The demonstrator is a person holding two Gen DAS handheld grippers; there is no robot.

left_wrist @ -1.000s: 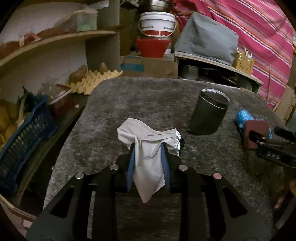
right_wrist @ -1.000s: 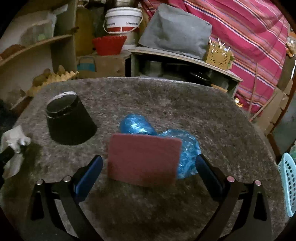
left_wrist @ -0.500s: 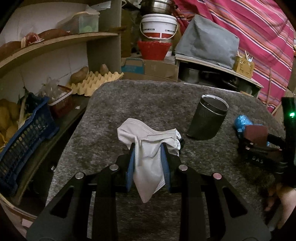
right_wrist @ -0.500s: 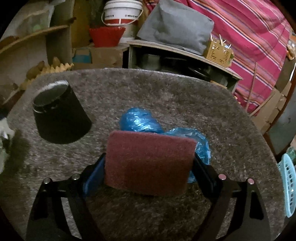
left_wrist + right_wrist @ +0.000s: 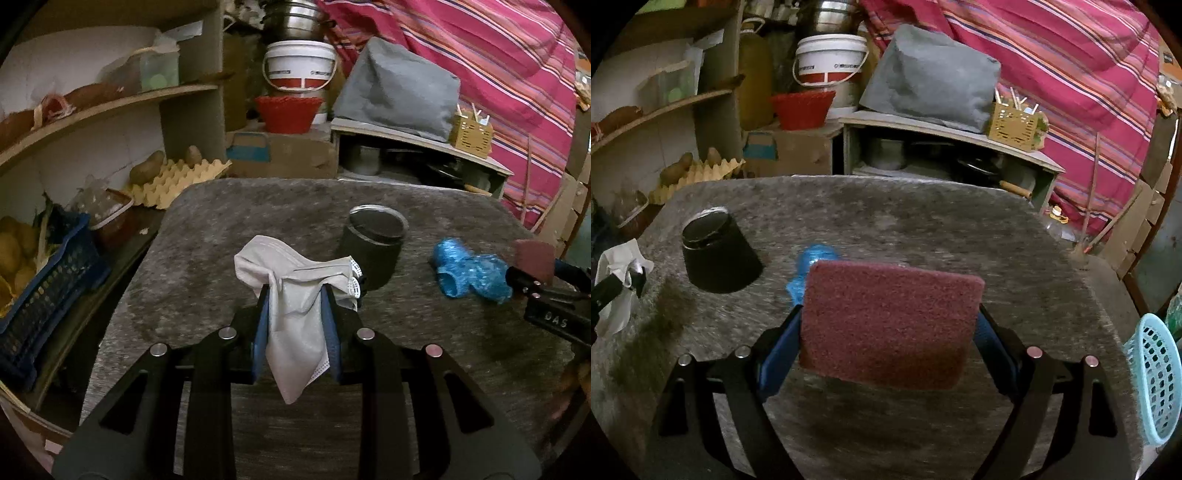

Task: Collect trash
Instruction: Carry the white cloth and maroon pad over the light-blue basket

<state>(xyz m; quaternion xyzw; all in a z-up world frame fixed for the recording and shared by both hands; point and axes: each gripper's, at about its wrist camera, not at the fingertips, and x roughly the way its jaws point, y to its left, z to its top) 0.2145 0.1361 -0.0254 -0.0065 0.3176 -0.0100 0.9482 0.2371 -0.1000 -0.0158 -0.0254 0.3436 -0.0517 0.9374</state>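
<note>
— What did the left tongs (image 5: 295, 314) have?

— They were closed tight on a crumpled white face mask (image 5: 299, 291), its top bunched above the blue pads and its lower corner hanging down between the arms. They were over the bench's (image 5: 229, 229) near-left part, which was covered in grey fuzzy fabric.

— And the right tongs (image 5: 888, 325)?

— They were clamped across a maroon scouring pad (image 5: 890, 325), one finger on each of its side edges, the pad standing upright and facing the camera. In the left view they (image 5: 532, 273) showed at the bench's right edge.

— What lay on the bench?

— A crumpled blue plastic wrapper (image 5: 469, 273) sat toward the right side, just beyond the scouring pad (image 5: 535, 258) and mostly hidden behind it in the right view. A dark tumbler (image 5: 373, 247) stood upright near the bench's middle, to the left of the wrapper and apart from it.

— Anything beside the bench?

— A light blue perforated basket (image 5: 1152, 376) hung off its right edge. On the left, a dark blue crate (image 5: 44, 284) and an egg tray (image 5: 173, 181) with potatoes rested on a shelf.
</note>
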